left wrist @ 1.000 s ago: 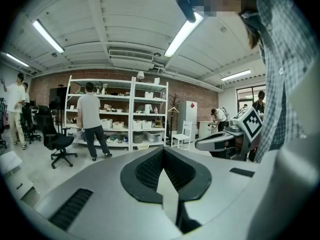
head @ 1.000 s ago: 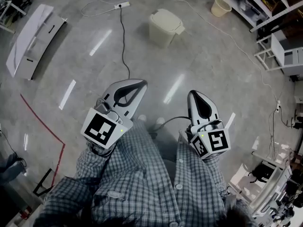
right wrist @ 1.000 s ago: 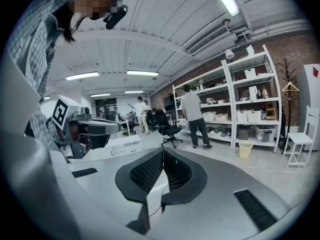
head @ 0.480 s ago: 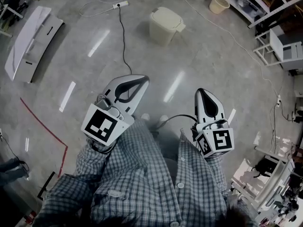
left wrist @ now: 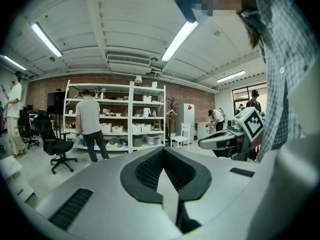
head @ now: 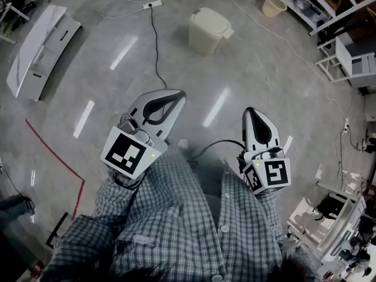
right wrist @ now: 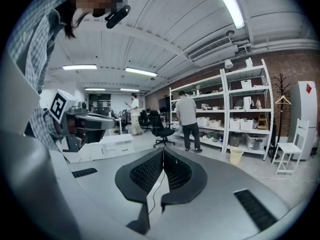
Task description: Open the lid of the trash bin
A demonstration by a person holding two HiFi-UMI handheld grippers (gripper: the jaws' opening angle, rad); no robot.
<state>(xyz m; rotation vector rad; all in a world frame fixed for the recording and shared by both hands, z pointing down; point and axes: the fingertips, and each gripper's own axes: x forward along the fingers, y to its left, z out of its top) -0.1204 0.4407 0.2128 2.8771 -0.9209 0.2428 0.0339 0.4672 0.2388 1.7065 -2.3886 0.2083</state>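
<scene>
A cream trash bin (head: 208, 31) with its lid down stands on the grey floor, far ahead of me in the head view. Neither gripper view shows it. My left gripper (head: 175, 94) is held at waist height and points toward the bin from well short of it, its jaws closed tip to tip on nothing (left wrist: 164, 150). My right gripper (head: 252, 111) is level with it on the right, also shut and empty (right wrist: 163, 150). Both gripper views look out level across the room.
A black cable (head: 155, 57) runs from a power strip (head: 151, 5) down toward my feet. A white panel (head: 36, 47) lies at the left and a red floor line (head: 54, 150) below it. A pale basket (head: 273, 6), shelving (head: 351, 60) and people (right wrist: 189, 119) are at the right.
The head view has shifted slightly, so the bin sits a little further right in frame. Both grippers stay shut and nearly where they were.
</scene>
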